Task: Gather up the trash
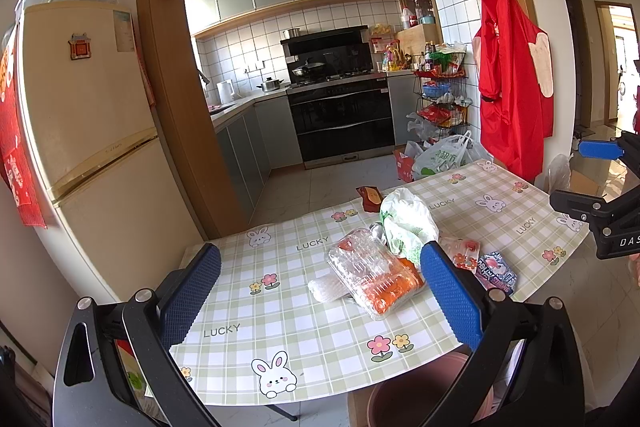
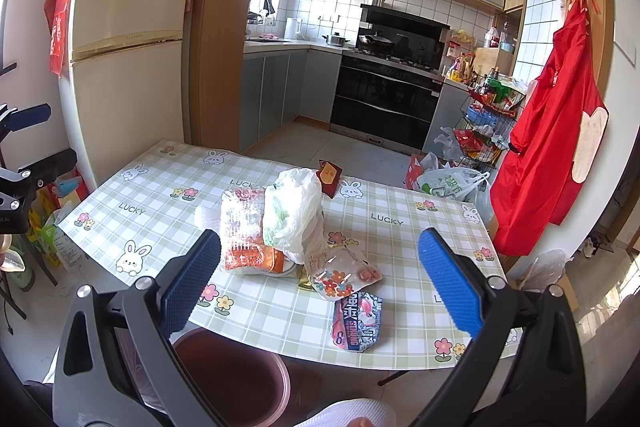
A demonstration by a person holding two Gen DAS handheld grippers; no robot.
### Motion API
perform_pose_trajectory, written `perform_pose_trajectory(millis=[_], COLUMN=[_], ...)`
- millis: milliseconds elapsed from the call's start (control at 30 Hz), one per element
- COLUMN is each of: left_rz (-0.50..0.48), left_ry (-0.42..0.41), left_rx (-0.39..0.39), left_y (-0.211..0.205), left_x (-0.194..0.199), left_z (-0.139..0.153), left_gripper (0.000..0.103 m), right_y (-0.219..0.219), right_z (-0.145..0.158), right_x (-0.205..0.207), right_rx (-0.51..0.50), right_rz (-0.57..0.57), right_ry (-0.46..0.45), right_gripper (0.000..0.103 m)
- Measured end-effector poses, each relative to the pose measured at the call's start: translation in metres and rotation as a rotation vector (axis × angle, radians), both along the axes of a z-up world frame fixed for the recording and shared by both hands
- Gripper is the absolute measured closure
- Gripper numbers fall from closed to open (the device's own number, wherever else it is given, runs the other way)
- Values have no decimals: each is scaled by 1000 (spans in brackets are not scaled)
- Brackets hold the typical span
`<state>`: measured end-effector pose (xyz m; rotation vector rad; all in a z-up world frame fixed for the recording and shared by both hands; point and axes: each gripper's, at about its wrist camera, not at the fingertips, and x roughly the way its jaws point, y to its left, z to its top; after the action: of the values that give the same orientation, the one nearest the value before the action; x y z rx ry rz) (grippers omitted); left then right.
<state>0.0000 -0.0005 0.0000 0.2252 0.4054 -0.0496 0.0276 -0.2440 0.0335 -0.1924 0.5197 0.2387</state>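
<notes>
A pile of trash lies mid-table: a clear plastic clamshell box (image 1: 370,273) (image 2: 246,237) with orange inside, a crumpled white plastic bag (image 1: 406,219) (image 2: 294,211), a flowered clear wrapper (image 2: 340,273) (image 1: 464,253), a blue-pink snack packet (image 2: 357,321) (image 1: 498,273), a white foam piece (image 1: 326,287) and a dark red packet (image 1: 370,195) (image 2: 330,177). A brown bin (image 2: 236,375) (image 1: 420,391) stands under the table's near edge. My left gripper (image 1: 320,299) is open above the table, in front of the clamshell. My right gripper (image 2: 320,283) is open above the wrappers.
The table (image 1: 240,307) has a checked bunny cloth. A fridge (image 1: 92,131) stands left, kitchen counters and oven (image 1: 340,115) behind. Shopping bags (image 1: 440,155) sit on the floor beyond the table; a red apron (image 1: 508,79) hangs on the right wall.
</notes>
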Motion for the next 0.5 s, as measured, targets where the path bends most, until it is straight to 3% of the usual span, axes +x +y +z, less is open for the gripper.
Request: perform_pose_trajectory(millis=[500], left_rz=[2], left_ry=[1], left_rx=[0], left_y=[2], left_x=[0], left_z=[-3], left_gripper=[5], right_y=[-3], right_z=[0], right_x=[-1], right_rx=[-1], right_rz=[0], right_ry=[0], right_gripper=[6])
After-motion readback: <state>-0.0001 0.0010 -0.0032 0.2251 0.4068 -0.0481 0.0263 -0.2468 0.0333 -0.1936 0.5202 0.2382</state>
